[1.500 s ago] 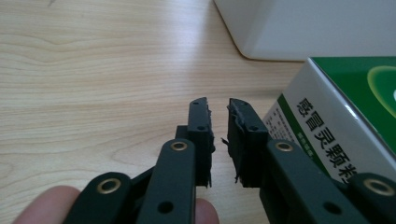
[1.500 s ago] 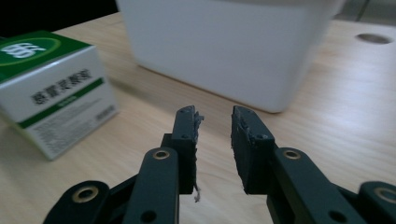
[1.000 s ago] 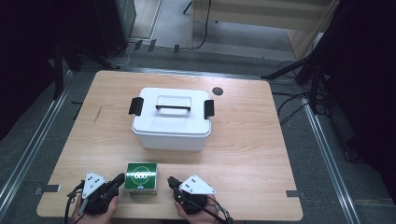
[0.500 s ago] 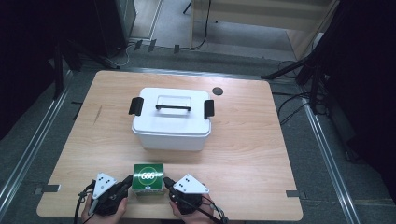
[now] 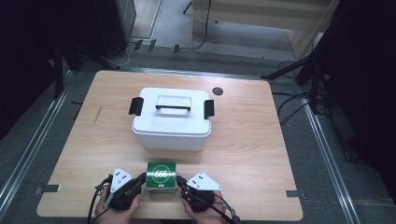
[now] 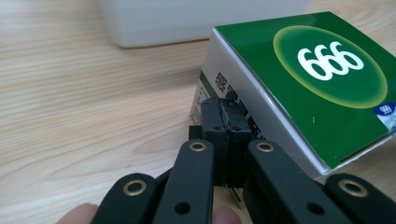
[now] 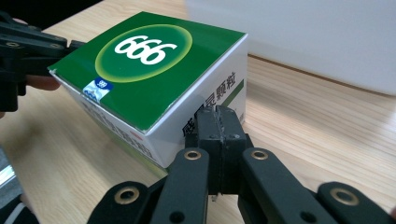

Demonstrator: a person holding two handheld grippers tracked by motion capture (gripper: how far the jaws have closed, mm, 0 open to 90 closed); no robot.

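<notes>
Two claws are set against one small green-topped cardboard box marked 666, which lies at the near edge of the pale wooden desk, well short of the white plastic lidded bin with black side clips. The left claw is seen with jaws fully closed, empty, its tip touching the box's left side wall; the right claw is likewise closed on nothing, its tip at the right side wall. The box is judged to be pinched between the two closed tips, not gripped by either. No lift is shown: the box is taken to rest on the desk, and the bin lid is still on. Carrying or pushing toward the bin is judged left to do. Against the earlier frames, the left claw is found shifted inward to the box; the right has hardly moved, and the box and bin are unchanged.
</notes>
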